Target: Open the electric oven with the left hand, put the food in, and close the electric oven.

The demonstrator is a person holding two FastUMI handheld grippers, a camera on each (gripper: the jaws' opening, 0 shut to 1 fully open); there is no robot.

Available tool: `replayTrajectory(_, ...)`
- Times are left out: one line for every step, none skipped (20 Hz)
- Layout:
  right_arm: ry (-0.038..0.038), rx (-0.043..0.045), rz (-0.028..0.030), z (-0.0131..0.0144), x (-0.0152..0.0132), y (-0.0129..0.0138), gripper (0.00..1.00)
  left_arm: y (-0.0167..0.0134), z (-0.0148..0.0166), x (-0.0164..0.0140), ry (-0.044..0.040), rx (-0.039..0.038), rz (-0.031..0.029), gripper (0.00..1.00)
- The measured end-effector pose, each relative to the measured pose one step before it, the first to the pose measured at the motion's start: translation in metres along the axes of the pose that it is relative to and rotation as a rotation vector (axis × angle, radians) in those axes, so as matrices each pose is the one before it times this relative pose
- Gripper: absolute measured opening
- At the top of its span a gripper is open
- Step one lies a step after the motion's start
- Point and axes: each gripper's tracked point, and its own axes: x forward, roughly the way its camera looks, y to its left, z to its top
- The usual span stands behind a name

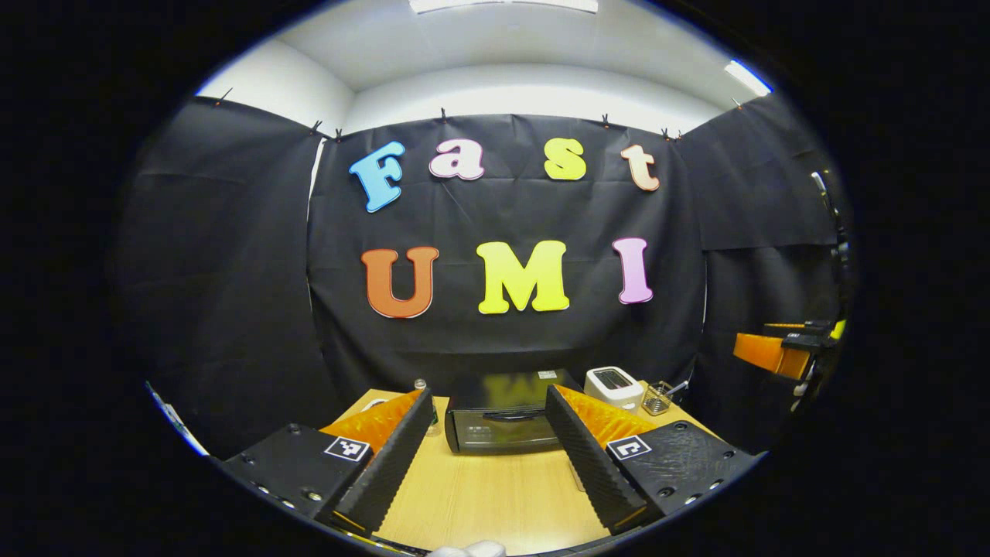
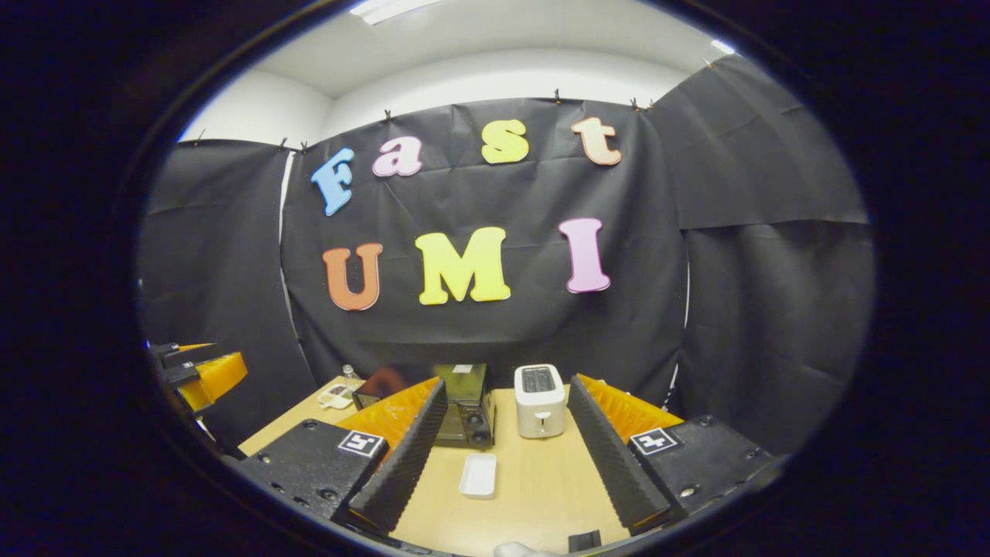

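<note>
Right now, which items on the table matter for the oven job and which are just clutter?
Job:
- electric oven, door shut
- left claw, open, facing the oven
- right claw, open
- small white tray, possibly for the food; contents unclear

Clutter:
- white toaster
- wire basket
- small bottle

toaster, wire basket, wooden table

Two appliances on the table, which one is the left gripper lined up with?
The black oven: it sits framed between the left gripper's open fingers, door shut. The white toaster stands off to its right, outside the fingers.
</note>
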Motion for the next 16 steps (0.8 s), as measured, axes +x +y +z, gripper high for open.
replayTrajectory(0.00122,-0.00803,-0.00311,0.00118,-0.00654,0.00156,1.0,0.00316,0.00376,-0.00474,-0.00368,-0.00297,0.00386,0.95)
replayTrajectory(-0.01759,-0.01365,-0.00047,0.00415,-0.00725,-0.00077,1.0,0.00376,0.00324,-0.0035,-0.00769,-0.00025,0.00647,0.95)
replayTrajectory(-0.01537,-0.00923,-0.00179,0.00438,-0.00546,0.00051,1.0,-0.00064,0.00329,-0.00298,-0.01175,-0.00203,0.00389,0.95)
replayTrajectory(-0.00058,-0.00244,-0.00229,0.0015,-0.0037,-0.00021,1.0,-0.00258,0.00132,-0.00215,0.00047,-0.00753,-0.00271,0.95)
replayTrajectory(0.00001,0.00263,0.00177,0.00207,-0.00403,-0.00007,0.9,-0.00345,0.00262,-0.00389,-0.00198,-0.00793,-0.00616,0.95)
replayTrajectory(0.00299,0.00626,0.00553,-0.00022,-0.00434,0.00167,1.0,-0.00284,0.00406,-0.0022,-0.00906,-0.00891,-0.00805,0.95)
replayTrajectory(-0.00511,0.00802,0.00231,0.00271,-0.00329,-0.00009,1.0,-0.00241,0.00548,-0.00063,-0.00957,-0.00352,-0.00555,0.95)
replayTrajectory(-0.00775,0.00389,-0.0064,0.00317,-0.00258,-0.00291,1.0,0.00021,0.00329,-0.0018,-0.00613,-0.0025,0.00007,0.95)
replayTrajectory(-0.0033,0.00051,-0.00734,0.0021,-0.00245,-0.0019,0.9,-0.00049,0.00287,-0.00221,-0.00926,0.00225,0.00047,0.95)
replayTrajectory(-0.00444,0.00043,-0.00324,0.00189,-0.00154,-0.00039,1.0,-0.00338,0.0034,-0.00132,-0.00844,-0.0021,-0.00768,0.95)
replayTrajectory(-0.00149,-0.00534,-0.00026,0.0017,-0.00166,-0.00036,1.0,-0.00446,0.0028,-0.00054,-0.00694,-0.00311,-0.01063,0.95)
replayTrajectory(-0.00725,-0.00364,-0.00411,0.00217,-0.00186,-0.00168,1.0,-0.00206,0.00197,-0.00079,-0.00659,-0.00102,-0.00668,0.95)
replayTrajectory(-0.00231,-0.00211,-0.00303,0.00205,-0.00168,-0.00112,0.9,-0.00147,0.0026,-0.00159,-0.00259,0.00193,-0.00373,0.95)
replayTrajectory(-0.00942,0.00338,-0.00002,0.00386,-0.00188,0.0004,1.0,-0.00101,0.00176,-0.00107,-0.00576,0.00065,-0.00417,0.95)
replayTrajectory(-0.00081,0.00624,0.00186,0.00123,-0.00213,0.00012,1.0,-0.00151,0.00111,-0.00021,-0.00044,-0.00091,-0.00669,0.95)
replayTrajectory(-0.00004,0.00495,0.00446,0.00097,-0.00043,0.00163,1.0,-0.00134,0.00046,0.00036,-0.00379,-0.00142,-0.00662,0.95)
